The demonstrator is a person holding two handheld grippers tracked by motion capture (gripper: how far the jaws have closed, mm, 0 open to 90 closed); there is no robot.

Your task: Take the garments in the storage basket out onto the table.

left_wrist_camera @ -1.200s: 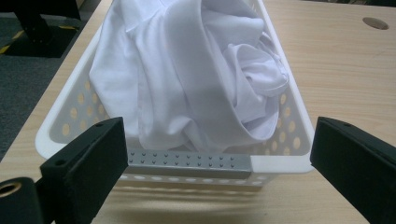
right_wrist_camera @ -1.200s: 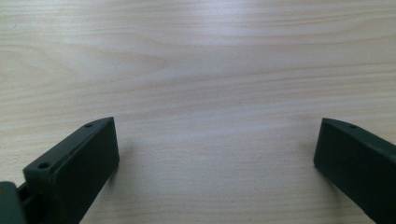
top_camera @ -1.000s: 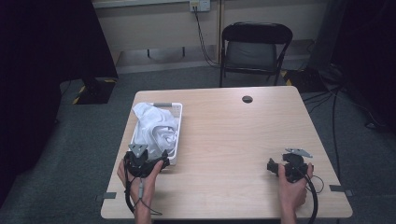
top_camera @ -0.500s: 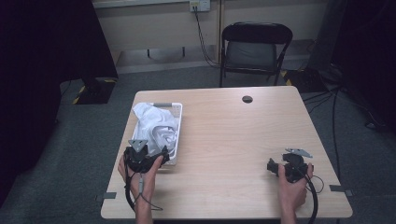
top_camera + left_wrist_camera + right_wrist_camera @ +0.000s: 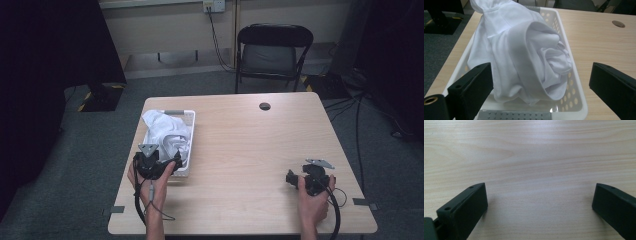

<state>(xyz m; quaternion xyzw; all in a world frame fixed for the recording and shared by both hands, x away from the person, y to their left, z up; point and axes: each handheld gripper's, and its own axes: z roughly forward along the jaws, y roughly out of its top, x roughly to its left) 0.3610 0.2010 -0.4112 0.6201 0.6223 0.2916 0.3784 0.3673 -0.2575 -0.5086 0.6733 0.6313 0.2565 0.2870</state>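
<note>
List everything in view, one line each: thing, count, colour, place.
basket: one, white with holes, left part of the table
garment: one, white, crumpled, piled in the basket and rising above its rim
table: one, light wood, centre
cable port: one, dark round, far side of the tabletop
folding chair: one, black, behind the table
wall socket: one, pale, wall behind
left tongs: one, black, open, at the basket's near end
right tongs: one, black, open, over bare tabletop on the right
</note>
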